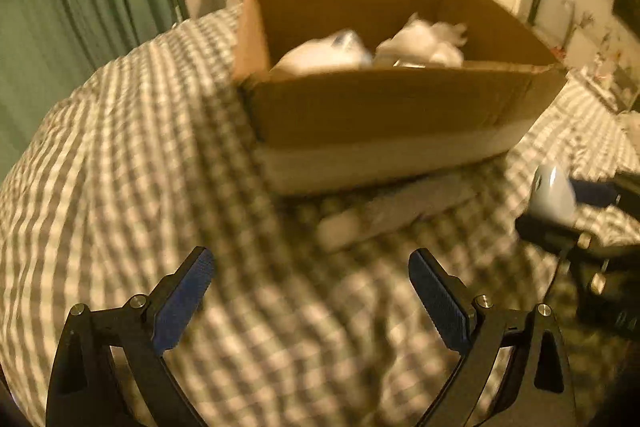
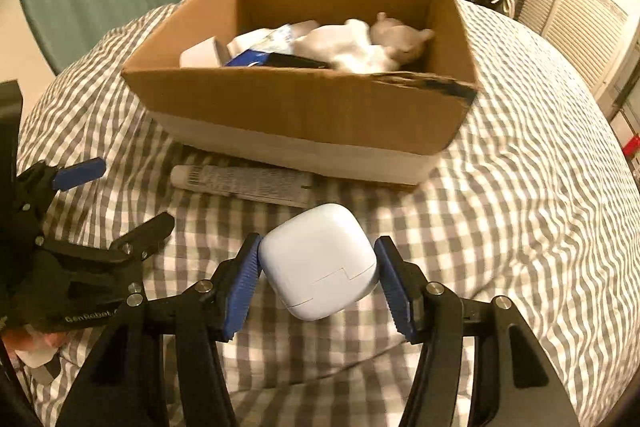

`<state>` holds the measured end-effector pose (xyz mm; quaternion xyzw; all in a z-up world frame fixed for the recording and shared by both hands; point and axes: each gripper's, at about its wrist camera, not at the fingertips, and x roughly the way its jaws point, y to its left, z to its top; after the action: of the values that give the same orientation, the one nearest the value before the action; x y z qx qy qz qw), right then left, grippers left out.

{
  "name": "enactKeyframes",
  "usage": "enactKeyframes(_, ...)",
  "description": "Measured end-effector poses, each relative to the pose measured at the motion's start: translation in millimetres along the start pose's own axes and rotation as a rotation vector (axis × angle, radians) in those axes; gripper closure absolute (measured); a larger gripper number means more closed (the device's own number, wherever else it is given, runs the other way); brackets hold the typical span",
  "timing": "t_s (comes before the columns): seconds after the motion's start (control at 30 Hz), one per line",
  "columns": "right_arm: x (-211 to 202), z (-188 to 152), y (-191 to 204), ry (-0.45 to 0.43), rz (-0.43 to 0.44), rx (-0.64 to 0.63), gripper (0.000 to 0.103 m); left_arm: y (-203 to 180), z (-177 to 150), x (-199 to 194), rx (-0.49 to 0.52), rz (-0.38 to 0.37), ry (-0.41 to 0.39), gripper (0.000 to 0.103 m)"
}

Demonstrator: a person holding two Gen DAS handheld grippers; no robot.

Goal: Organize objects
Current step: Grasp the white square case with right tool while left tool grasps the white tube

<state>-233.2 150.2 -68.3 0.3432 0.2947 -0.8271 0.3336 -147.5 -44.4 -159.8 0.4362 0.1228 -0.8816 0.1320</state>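
**Supervisor:** Report the state of both tools and where the item is.

**Operator:** I have the right tool (image 2: 318, 277) closed onto a white case (image 2: 320, 261), one blue pad on each side wall. The case sits tilted between the pads, its lid seam facing my camera, lifted clear of the checked bedcover (image 2: 520, 187). The left tool (image 1: 310, 291) is spread wide with nothing between its pads. It hangs low over the bed, to the left of the right tool.

**Supervisor:** Which relation governs the next move?

**Operator:** The cardboard box (image 2: 304, 107) lies straight ahead of the right tool and slightly left, with its near wall between the case and the open interior. Its long side runs across my line of travel. I judge that the case must go up and forward over that near wall before release. The right tool is the one holding the case, so the move belongs to it.

**Supervisor:** Anything else in the path?

**Operator:** A tube (image 2: 244, 183) lies on the bed, just beside the foot of the box's near wall, its long axis parallel to that wall. It sits ahead of the case, nearer the left tool. The box already holds a soft toy (image 2: 384, 43) and several packets; the left-wrist view is too blurred to identify them.
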Motion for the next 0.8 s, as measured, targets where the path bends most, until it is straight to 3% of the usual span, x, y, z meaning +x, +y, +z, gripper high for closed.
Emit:
enactKeyframes(0.2, -5.8, -0.2, -17.6, -0.016, 0.056, 0.048, 0.046, -26.2, 10.6, 24.1, 0.066, -0.051, -0.009, 0.002)
enactKeyframes(0.33, -5.7, 13.8, -23.2, -0.022, 0.055, 0.087, 0.046, -36.0, 13.8, 36.8, 0.085, -0.046, -0.026, 0.002)
enactKeyframes(0.43, -4.2, 15.0, -37.3, -0.016, 0.049, 0.126, 0.046, -36.5, 12.4, 44.7, 0.08, -0.087, -0.009, 0.003)
enactKeyframes(0.47, -2.9, 14.8, -39.8, -0.013, 0.048, 0.135, 0.046, -37.0, 11.3, 45.7, 0.079, -0.108, 0.0, 0.006)
enactKeyframes(0.63, -6.2, 7.9, -43.6, -0.005, 0.051, 0.149, 0.046, -53.1, 2.5, 30.1, 0.149, -0.174, 0.001, 0.048)
enactKeyframes(0.8, -19.8, 2.2, -46.9, -0.021, 0.042, 0.148, 0.046, -71.9, -10.7, 1.9, 0.239, -0.256, -0.012, 0.052)
